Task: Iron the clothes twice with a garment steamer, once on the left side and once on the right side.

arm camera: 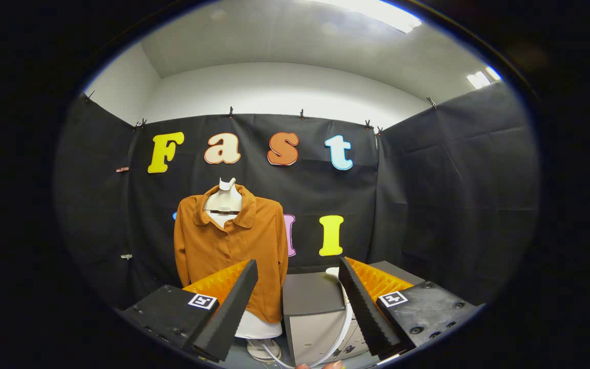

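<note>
You will find no word, number or brand that can be read here. The nearest things to signs are two square coded markers on your gripper [298, 261], whose fingers stand wide apart with nothing between them: one marker [203, 301] sits on the base of the left finger, the other marker [393, 298] on the base of the right. Just beyond the fingers, the grey box [320, 328] carries small marks low on its front, too small to read.
</note>
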The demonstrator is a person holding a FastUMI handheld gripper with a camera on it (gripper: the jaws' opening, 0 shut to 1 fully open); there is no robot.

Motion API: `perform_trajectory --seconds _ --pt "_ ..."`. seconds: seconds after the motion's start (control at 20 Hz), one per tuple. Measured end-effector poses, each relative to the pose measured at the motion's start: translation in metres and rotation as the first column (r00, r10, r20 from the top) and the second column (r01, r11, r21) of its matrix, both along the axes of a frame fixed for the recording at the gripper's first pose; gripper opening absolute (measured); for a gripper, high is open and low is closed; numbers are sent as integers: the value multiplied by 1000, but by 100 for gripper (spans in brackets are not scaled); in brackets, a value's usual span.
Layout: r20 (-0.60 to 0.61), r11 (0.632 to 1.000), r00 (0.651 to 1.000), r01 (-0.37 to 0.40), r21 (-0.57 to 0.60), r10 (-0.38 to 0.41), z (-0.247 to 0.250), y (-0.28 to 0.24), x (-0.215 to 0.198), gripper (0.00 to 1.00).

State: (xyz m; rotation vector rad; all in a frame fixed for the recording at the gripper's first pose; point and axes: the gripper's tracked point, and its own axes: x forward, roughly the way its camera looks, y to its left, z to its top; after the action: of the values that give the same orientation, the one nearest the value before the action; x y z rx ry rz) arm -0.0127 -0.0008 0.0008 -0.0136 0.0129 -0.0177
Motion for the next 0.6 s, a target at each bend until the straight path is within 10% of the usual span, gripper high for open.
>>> perform_trajectory --seconds 0.6 --pt "-3 1000 1000 14 14 -14 3 -4 3 99"
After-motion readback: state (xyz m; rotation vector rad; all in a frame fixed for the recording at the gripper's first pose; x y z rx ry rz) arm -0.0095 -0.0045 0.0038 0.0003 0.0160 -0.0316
